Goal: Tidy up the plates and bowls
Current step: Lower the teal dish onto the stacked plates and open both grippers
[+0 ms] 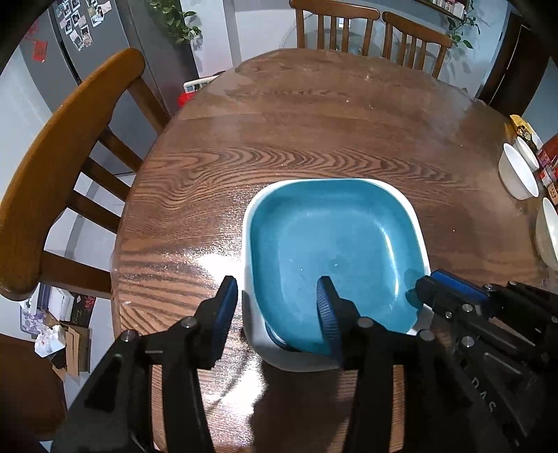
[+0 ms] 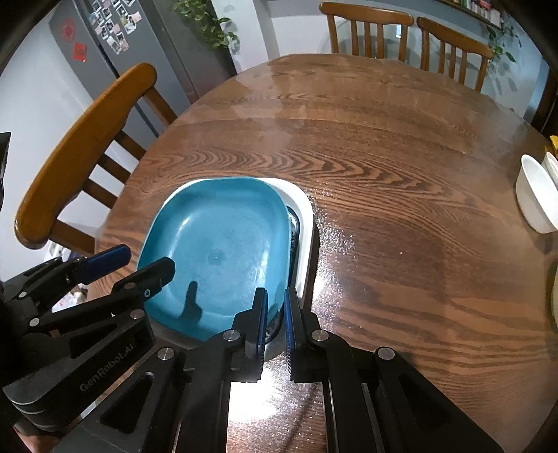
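Observation:
A square teal plate with a white outside (image 1: 334, 244) lies nested on another like it on the wooden table (image 1: 279, 139). In the right wrist view the top plate (image 2: 216, 251) sits shifted left, showing the lower plate's white rim (image 2: 303, 223). My left gripper (image 1: 279, 313) is open, its fingers astride the near left rim of the stack. My right gripper (image 2: 275, 320) is nearly shut on the top plate's near right rim. Each gripper also shows in the other's view: the right one (image 1: 450, 289) and the left one (image 2: 139, 265).
White bowls (image 1: 518, 172) (image 2: 537, 195) stand at the table's right edge beside small boxes. Wooden chairs stand to the left (image 1: 62, 156) and at the far side (image 1: 334, 24). A fridge (image 2: 115, 52) stands behind the left chair.

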`<state>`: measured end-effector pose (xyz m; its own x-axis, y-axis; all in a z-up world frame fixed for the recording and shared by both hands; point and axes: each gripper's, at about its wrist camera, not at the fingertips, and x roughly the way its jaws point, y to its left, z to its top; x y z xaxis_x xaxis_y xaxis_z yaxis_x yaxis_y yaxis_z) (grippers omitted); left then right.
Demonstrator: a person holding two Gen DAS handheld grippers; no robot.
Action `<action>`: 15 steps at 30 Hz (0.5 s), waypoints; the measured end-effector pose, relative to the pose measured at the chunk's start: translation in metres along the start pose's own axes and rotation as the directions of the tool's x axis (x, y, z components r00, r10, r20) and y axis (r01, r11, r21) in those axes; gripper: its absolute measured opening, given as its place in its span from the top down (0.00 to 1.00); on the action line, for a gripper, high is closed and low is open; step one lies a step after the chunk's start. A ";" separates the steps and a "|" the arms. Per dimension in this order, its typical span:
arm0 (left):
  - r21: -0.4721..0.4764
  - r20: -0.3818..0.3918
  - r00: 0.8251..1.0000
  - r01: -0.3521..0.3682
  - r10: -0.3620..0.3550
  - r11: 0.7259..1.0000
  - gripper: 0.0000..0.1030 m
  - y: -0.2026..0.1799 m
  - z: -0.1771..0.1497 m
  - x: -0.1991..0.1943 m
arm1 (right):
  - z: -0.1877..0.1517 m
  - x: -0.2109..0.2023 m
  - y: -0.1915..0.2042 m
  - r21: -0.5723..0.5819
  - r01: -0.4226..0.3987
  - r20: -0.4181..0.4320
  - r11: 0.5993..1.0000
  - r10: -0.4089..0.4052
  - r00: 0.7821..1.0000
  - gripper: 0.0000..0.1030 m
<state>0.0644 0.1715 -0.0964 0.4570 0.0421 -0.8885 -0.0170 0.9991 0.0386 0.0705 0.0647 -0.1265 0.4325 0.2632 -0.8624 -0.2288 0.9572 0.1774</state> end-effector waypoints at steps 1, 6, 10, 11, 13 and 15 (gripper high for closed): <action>-0.003 0.002 1.000 -0.003 0.003 1.000 0.50 0.000 -0.001 -0.001 | -0.001 -0.001 -0.001 0.000 0.000 0.002 1.000 0.000 1.000 0.92; -0.020 0.013 1.000 -0.016 0.016 1.000 0.33 0.003 -0.001 -0.005 | -0.002 -0.007 0.000 -0.003 0.007 0.014 1.000 -0.007 1.000 0.92; -0.038 0.017 0.999 -0.032 0.032 0.999 0.24 0.006 -0.001 -0.008 | -0.003 -0.011 0.000 0.001 0.019 0.017 1.000 -0.019 1.000 0.64; -0.042 0.019 0.999 -0.039 0.039 0.998 0.23 0.007 0.000 -0.009 | -0.004 -0.013 -0.002 0.008 0.024 0.024 1.000 -0.024 0.999 0.58; -0.054 0.016 0.999 -0.029 0.030 0.998 0.20 0.011 0.000 -0.010 | -0.005 -0.017 -0.005 0.022 0.020 0.038 1.000 -0.021 0.999 0.42; -0.064 0.020 0.999 -0.033 0.034 0.997 0.20 0.013 0.000 -0.013 | -0.006 -0.022 -0.008 0.031 0.018 0.044 0.999 -0.019 0.999 0.42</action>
<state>0.0584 0.1839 -0.0847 0.4736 0.0761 -0.8774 -0.0890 0.9953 0.0383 0.0573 0.0506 -0.1120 0.4749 0.2499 -0.8438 -0.1936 0.9650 0.1768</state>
